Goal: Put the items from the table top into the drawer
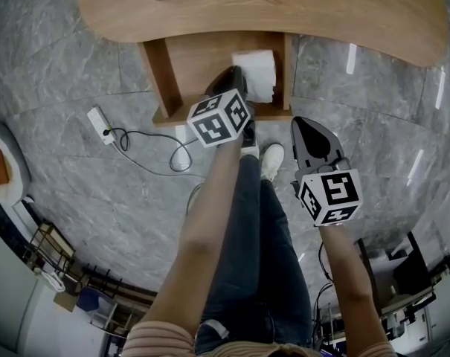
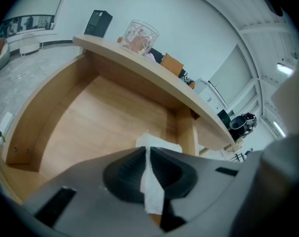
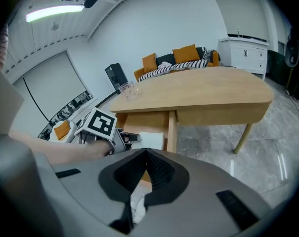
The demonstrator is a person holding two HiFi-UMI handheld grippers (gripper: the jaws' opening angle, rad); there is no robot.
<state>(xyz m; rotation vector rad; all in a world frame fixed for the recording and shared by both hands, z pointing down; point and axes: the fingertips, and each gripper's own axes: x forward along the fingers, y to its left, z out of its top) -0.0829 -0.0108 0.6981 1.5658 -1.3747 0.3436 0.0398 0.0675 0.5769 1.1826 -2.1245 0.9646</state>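
1. The left gripper (image 2: 147,151) has its jaws pressed together on a white tissue (image 2: 152,194), so that the thin paper cannot slip out.
2. It holds the tissue low inside the open drawer (image 1: 164,73) under the table (image 1: 299,10). I think letting go is the next step.
3. The right gripper (image 3: 145,154) is closed and empty. It hangs aside over the floor, out of the way.
4. A glass bowl (image 2: 139,36) stands on the table top, probably for later.

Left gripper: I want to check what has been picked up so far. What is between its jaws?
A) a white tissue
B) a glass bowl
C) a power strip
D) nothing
A: in the left gripper view, the left gripper has its jaws closed on a white tissue, held over the drawer.
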